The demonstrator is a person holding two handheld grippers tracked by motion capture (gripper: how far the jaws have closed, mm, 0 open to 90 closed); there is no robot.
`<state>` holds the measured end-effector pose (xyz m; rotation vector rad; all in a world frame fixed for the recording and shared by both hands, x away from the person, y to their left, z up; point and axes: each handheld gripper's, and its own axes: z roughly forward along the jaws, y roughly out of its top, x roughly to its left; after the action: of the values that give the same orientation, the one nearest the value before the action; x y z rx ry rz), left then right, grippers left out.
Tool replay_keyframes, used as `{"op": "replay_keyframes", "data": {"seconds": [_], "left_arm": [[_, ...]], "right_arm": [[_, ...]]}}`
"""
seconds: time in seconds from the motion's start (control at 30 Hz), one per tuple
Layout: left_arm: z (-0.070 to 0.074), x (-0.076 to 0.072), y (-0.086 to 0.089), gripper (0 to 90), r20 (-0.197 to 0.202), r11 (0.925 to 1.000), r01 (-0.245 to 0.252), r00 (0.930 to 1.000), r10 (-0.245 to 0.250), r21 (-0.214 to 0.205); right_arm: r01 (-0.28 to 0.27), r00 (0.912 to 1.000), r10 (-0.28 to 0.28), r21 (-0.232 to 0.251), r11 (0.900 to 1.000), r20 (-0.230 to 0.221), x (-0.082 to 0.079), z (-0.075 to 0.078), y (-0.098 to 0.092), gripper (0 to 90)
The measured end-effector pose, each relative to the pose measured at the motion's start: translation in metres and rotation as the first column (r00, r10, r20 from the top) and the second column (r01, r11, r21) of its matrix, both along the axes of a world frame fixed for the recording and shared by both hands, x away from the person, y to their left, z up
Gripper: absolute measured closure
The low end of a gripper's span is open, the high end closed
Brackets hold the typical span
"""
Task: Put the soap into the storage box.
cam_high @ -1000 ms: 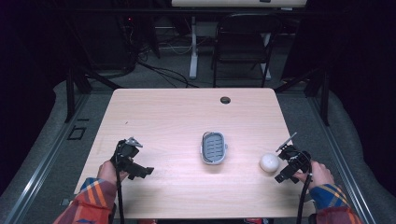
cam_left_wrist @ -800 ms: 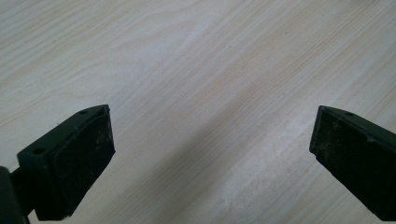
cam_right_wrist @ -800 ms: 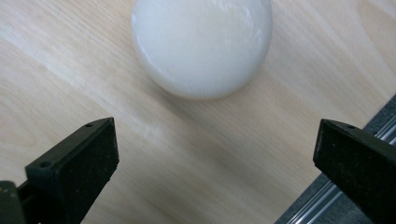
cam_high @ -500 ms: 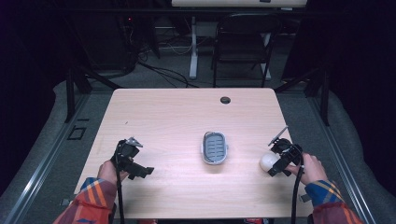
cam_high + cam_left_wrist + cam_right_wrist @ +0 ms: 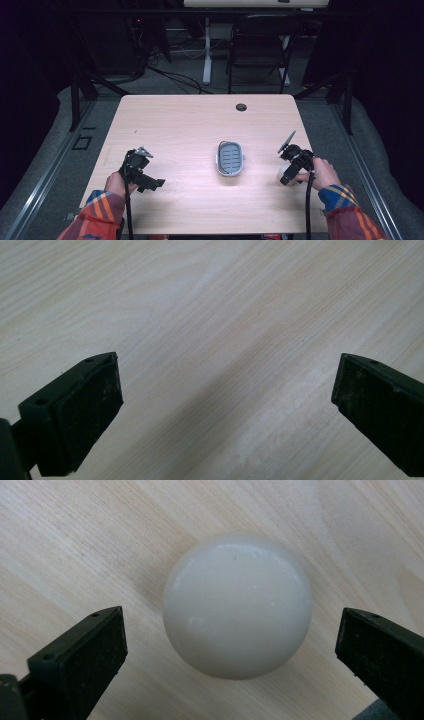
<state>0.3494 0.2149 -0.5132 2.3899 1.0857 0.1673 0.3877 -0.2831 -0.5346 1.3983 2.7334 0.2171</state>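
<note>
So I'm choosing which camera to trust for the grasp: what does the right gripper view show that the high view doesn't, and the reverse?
The right gripper view shows the white ball whole, apart from both jaws, which stand wide open on either side. The high view adds the grey dish, the left gripper and the right gripper, which covers most of the ball. Both show the wooden table.

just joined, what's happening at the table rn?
A person at a wooden table holds a two-jaw gripper in each hand. The right gripper hangs over a white ball, jaws open with one on each side of it and not touching it, so a grab looks likely. The left gripper is open over bare wood at the near left. A small grey oval dish with a slotted base sits at the table's middle, nothing in it.
</note>
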Motion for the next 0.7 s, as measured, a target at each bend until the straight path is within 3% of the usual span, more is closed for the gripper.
{"op": "replay_keyframes", "data": {"seconds": [0.03,0.1,0.13,0.17,0.33,0.37,0.43,0.5,0.57,0.7], "left_arm": [[0.0,0.0,0.0,0.0,-0.001,1.0,0.0,1.0,0.0,-0.001],[0.0,0.0,0.0,0.0,-0.001,1.0,0.0,1.0,0.0,-0.001],[0.0,0.0,0.0,0.0,-0.001,1.0,0.001,1.0,-0.001,-0.001],[0.0,0.0,0.0,0.0,0.0,1.0,0.0,1.0,0.0,-0.001],[0.0,0.0,0.0,0.0,0.0,1.0,0.001,1.0,-0.001,0.0],[0.0,0.0,0.0,0.0,0.0,1.0,0.0,1.0,0.0,0.0],[0.0,0.0,-0.001,0.0,0.0,1.0,0.0,1.0,0.0,0.001],[0.0,0.0,-0.001,0.0,-0.002,1.0,0.0,1.0,0.0,-0.001],[0.0,0.0,-0.001,0.0,-0.001,1.0,-0.001,1.0,0.001,-0.001],[0.0,0.0,-0.001,0.0,-0.001,1.0,0.001,1.0,-0.001,-0.001]], "right_arm": [[-0.066,0.9967,0.062,-0.075,0.995,-0.052,0.006,0.006,0.0,0.0],[-0.086,0.9939,0.078,-0.095,0.9918,-0.077,0.009,0.007,0.001,0.0],[-0.097,0.9933,0.09,-0.099,0.9904,-0.073,0.011,0.006,0.002,0.0],[-0.063,0.9961,0.058,-0.076,0.9951,-0.066,0.01,0.004,0.003,0.0],[-0.091,0.9925,0.081,-0.114,0.9893,-0.092,0.016,0.003,0.004,0.0],[-0.062,0.9959,0.055,-0.093,0.9938,-0.072,0.015,0.0,0.004,1.0],[-0.09,0.993,0.079,-0.124,0.9882,-0.088,0.019,0.0,0.004,3.0],[-0.045,0.9971,0.039,-0.089,0.995,-0.066,0.017,-0.003,0.005,6.6],[-0.091,0.9919,0.078,-0.132,0.987,-0.1,0.021,-0.001,0.004,10.2],[-0.077,0.9912,0.063,-0.123,0.9894,-0.116,0.022,-0.003,0.004,15.8]]}}
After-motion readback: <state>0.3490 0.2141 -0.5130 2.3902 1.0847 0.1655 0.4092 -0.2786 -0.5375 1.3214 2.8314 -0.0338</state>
